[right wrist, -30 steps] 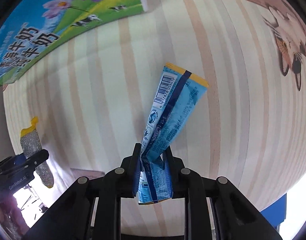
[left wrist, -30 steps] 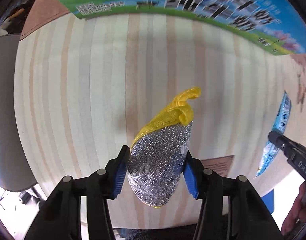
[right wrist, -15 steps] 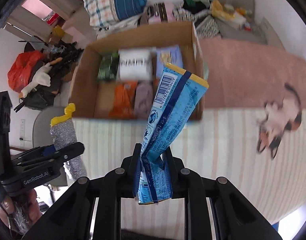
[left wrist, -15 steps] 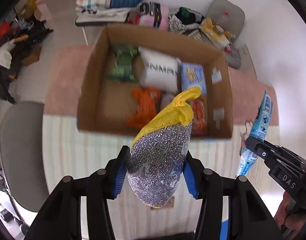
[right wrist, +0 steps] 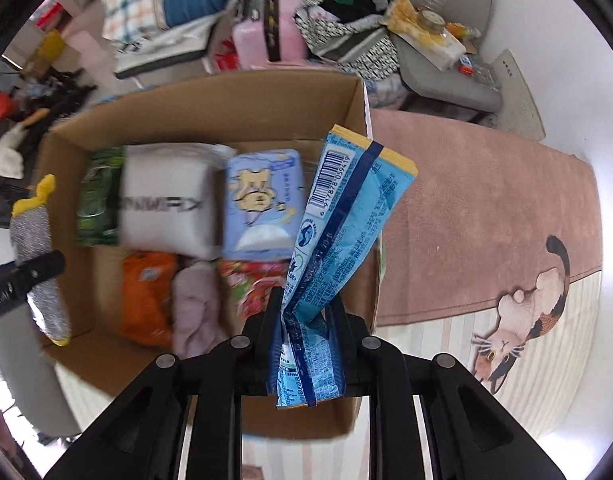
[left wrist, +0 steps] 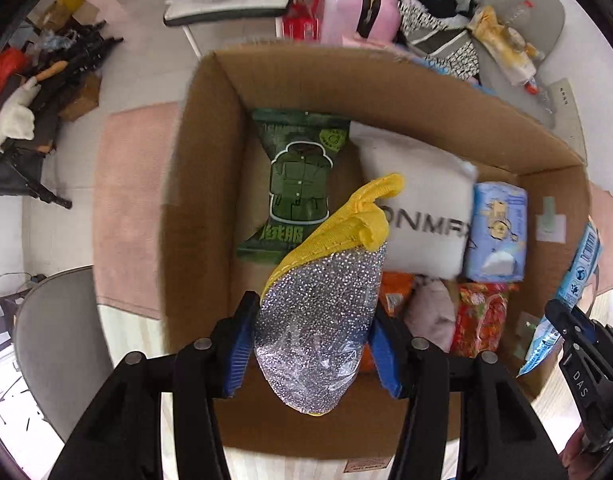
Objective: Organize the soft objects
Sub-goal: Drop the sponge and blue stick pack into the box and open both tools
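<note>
Over the box: both tools hang point-down above the open brown cardboard box (left wrist: pixel 210 184), which sits on a pink rug.
Left tool (left wrist: pixel 312 336): blue pads either side of the silver glitter-mesh scouring pad with yellow knit top (left wrist: pixel 326 312); jaws opening, pad not yet dropped, pads appear to touch it.
Right tool (right wrist: pixel 306 344): clenched tight on the crumpled lower end of the blue foil snack packet with barcode (right wrist: pixel 346 220).
Box contents: green printed packet (left wrist: pixel 298 184), white soft pack with dark lettering (left wrist: pixel 418 208), pale blue tissue pack (left wrist: pixel 496 232), orange packet (right wrist: pixel 146 292), mauve cloth bundle (right wrist: pixel 194 304), red patterned packet (left wrist: pixel 482 316).
Step in hand: delivery; by my reading, release of the scouring pad is beginning.
Free space: bare floor at the box's left and near side, below the scouring pad.
Next move calls for: full opening of the left tool over that bare patch, then the right tool shifted inward from the box's right wall before letting go, lest the packet fall outside.
</note>
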A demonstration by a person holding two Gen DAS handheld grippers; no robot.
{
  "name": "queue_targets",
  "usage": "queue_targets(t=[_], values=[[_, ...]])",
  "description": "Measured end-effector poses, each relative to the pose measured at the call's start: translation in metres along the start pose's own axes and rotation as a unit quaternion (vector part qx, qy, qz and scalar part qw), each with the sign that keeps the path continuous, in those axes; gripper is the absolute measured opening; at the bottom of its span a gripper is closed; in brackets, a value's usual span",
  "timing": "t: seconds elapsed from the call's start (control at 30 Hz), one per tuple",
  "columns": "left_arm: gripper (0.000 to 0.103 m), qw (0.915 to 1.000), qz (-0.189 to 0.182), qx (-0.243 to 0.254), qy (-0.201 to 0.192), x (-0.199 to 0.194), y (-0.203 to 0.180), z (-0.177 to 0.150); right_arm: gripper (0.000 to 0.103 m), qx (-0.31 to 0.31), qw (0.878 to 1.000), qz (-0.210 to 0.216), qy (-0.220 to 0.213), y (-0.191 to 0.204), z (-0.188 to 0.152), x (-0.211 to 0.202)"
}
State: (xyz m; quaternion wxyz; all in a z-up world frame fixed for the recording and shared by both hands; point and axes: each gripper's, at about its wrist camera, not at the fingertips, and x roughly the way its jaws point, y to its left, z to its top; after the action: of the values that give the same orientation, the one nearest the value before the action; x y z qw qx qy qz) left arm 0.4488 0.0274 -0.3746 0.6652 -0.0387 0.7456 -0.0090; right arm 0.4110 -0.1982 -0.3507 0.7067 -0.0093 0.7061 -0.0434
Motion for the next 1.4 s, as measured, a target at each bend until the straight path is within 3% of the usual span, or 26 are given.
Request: queue_targets(t=[0.07,0.2,0.3,0.37,0.4,0.43,0.6,0.73,0.97,1.03,1.4], values=[[0.051,0.9996,-0.014,0.003,0.025,0.011,0.000,0.003,0.022,0.003,1.000,-0.019,0.010,0.001,0.007,0.013],[0.054,0.9996,-0.012,-0.003,0.026,0.015,0.003,0.005,0.057,-0.011,1.000,-0.022,0.017,0.010,0.012,0.022],[0.057,0.9994,-0.026,-0.013,0.020,0.010,0.006,0.002,0.070,-0.015,1.000,-0.018,0.005,0.013,0.013,0.014],[0.062,0.9996,-0.026,-0.008,0.009,0.003,0.006,-0.001,0.072,-0.009,1.000,-0.007,0.002,0.012,0.014,0.008],[0.073,0.9997,-0.025,-0.006,0.005,-0.001,0.005,-0.003,0.074,-0.005,1.000,-0.001,0.002,0.011,0.014,0.006],[0.077,0.9997,-0.025,-0.003,-0.004,-0.006,0.005,-0.006,0.077,-0.003,1.000,0.000,0.001,0.010,0.014,0.003],[0.077,0.9994,-0.024,0.004,-0.026,-0.023,0.006,-0.019,0.083,-0.006,0.999,0.033,-0.004,0.014,0.006,-0.009],[0.097,0.9987,-0.016,0.011,-0.047,-0.033,0.005,-0.034,0.085,-0.010,0.999,0.051,0.000,0.021,-0.007,-0.012],[0.099,0.9974,0.001,0.007,-0.072,-0.040,0.004,-0.054,0.094,-0.005,0.998,0.068,-0.002,0.025,-0.030,-0.015],[0.099,0.9970,0.004,0.006,-0.077,-0.042,0.003,-0.059,0.103,-0.007,0.998,0.067,-0.003,0.024,-0.035,-0.015],[0.099,0.9930,0.018,0.007,-0.117,-0.075,-0.007,-0.088,0.103,-0.011,0.998,0.065,-0.019,0.016,-0.055,-0.033]])
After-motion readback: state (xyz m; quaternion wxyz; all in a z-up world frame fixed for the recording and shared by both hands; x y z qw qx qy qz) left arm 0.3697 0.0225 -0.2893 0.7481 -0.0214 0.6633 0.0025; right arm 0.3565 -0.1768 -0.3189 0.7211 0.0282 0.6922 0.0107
